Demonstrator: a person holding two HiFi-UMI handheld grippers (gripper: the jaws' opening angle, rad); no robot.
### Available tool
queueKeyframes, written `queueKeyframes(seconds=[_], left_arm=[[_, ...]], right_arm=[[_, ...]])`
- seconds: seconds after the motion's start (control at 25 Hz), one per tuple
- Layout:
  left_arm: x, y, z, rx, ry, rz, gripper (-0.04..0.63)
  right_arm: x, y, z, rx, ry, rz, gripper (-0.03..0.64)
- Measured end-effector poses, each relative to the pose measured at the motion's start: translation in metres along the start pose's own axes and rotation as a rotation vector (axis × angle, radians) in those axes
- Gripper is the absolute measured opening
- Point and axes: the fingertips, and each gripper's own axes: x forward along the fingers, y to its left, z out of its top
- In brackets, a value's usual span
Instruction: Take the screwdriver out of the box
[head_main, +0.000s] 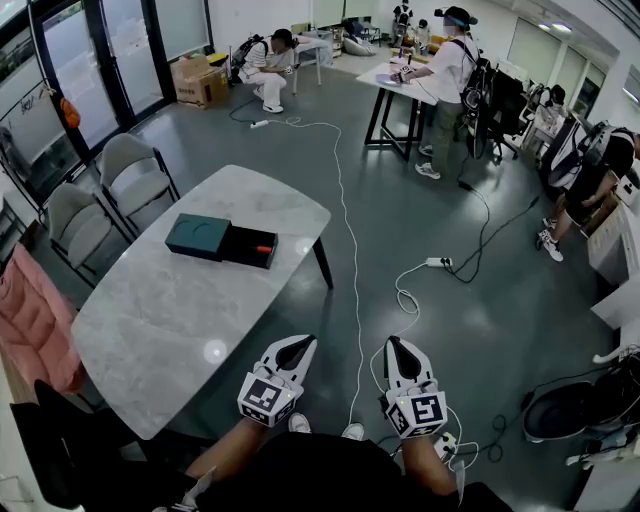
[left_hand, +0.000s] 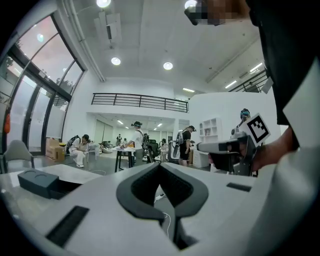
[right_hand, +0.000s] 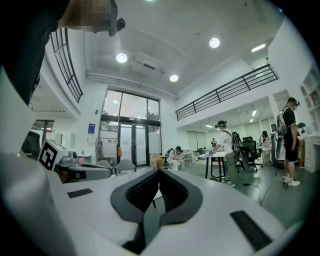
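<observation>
Novice: Grippers first? The left gripper (head_main: 297, 350) and the right gripper (head_main: 397, 350) hang well short of the box (head_main: 198, 236), off the near edge of the table (head_main: 170, 310). Each has its jaws pressed together on nothing.

Coach: Right, so the reach is not yet begun. The screwdriver (head_main: 263, 249) lies in the tray (head_main: 245, 240) that juts from the box's right end, with an orange part showing, probably the handle.

Novice: How do I go in?

Coach: Spread one gripper's jaws before reaching the box. Come down across the tool's length and pinch the orange part. The other gripper could steady the box's lid. Lift straight up, clear of the tray walls.

Novice: The chairs (head_main: 135, 175) beyond the box?

Coach: Well apart; no bother.
</observation>
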Motion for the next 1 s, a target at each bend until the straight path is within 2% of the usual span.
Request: queueKeyframes(seconds=[0.16,0.44,0.6,0.8,1.0], left_arm=[[-0.007,0.017,0.002,-0.020,-0.034,-0.006,0.005],[-0.026,0.051,-0.011,-0.009,-0.030,0.006,0.005],[-0.030,0.067,-0.018,0.027,-0.016,0.069,0.005],[-0.022,0.101,-0.022,0.000,0.010,0.190,0.005],[-0.003,0.137,-0.017,-0.004,0.017,0.253,0.005]], right_arm=[[0.014,0.013,-0.006,0.024,-0.005,0.006,0.023],[0.042,0.037,-0.017,0.034,0.023,-0.003,0.023],[0.050,0.048,-0.028,0.032,0.065,0.030,0.023],[0.086,0.040,-0.032,0.025,0.084,0.086,0.023],[0.137,0.022,-0.030,0.031,0.074,0.138,0.023]])
